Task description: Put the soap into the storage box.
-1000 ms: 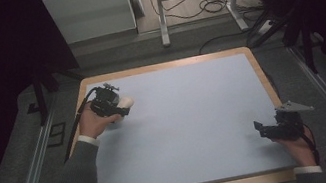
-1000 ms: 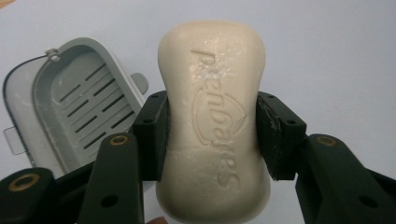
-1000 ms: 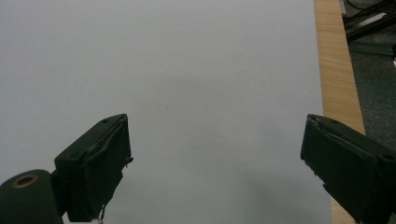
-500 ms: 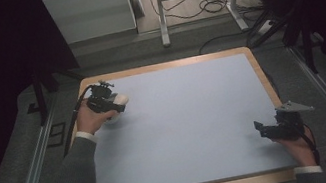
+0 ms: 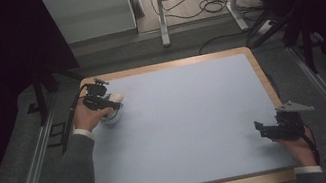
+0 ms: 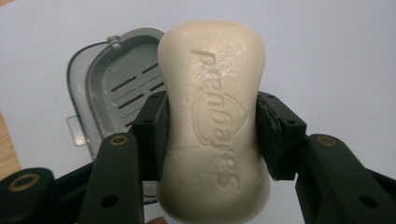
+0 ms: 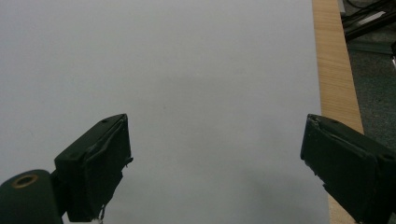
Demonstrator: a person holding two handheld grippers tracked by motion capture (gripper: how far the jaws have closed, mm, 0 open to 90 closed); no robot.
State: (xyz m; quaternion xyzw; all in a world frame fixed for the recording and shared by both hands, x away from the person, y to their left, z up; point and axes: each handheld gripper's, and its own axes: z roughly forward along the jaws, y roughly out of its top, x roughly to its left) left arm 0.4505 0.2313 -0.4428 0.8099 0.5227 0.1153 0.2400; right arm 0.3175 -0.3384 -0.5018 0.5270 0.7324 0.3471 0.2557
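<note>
- The left gripper (image 6: 211, 135) pinches a cream soap bar (image 6: 212, 116) by its long sides, above an open grey soap dish (image 6: 109, 88) near the table's (image 5: 196, 116) far left corner.
- The right gripper (image 7: 215, 163) rests near the table's right edge, jaws spread wide with nothing between them.

High view looks forward and down over the whole worktop (image 5: 191, 117) from afar, sharing its pale surface with both gripper views, which look along their own tongs from close range.
</note>
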